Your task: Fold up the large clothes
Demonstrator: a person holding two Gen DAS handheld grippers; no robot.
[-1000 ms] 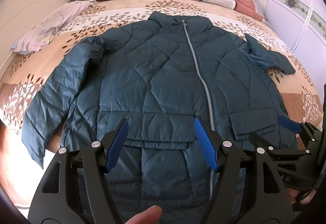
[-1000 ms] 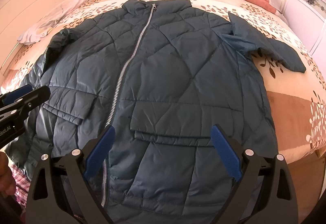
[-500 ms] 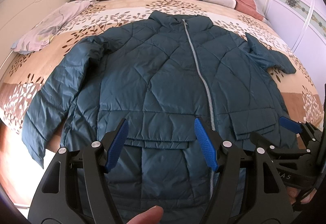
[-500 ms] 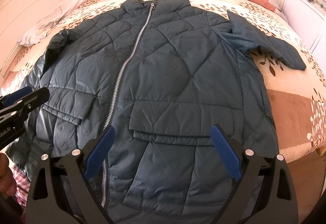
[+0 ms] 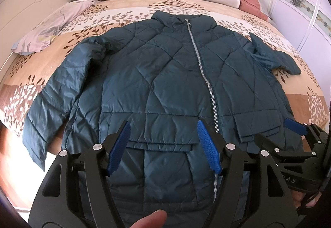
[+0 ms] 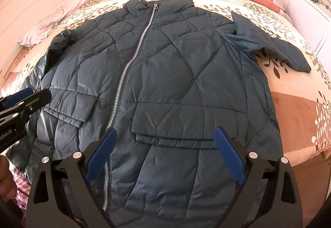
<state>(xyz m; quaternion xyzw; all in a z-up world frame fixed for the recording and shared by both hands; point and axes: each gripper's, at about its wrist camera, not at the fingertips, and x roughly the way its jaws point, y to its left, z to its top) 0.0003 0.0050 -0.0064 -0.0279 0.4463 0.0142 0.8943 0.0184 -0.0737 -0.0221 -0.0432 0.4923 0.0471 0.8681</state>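
A dark teal quilted puffer jacket (image 5: 157, 83) lies front-up and zipped on a bed with a beige leaf-patterned cover (image 5: 293, 101), collar toward the far pillows. Its silver zipper (image 5: 203, 74) runs down the middle. The left gripper (image 5: 163, 143) with black arms and blue pads hangs over the jacket's hem, jaws wide apart, nothing between them. The right gripper (image 5: 293, 127) shows at the right edge, above the jacket's side.
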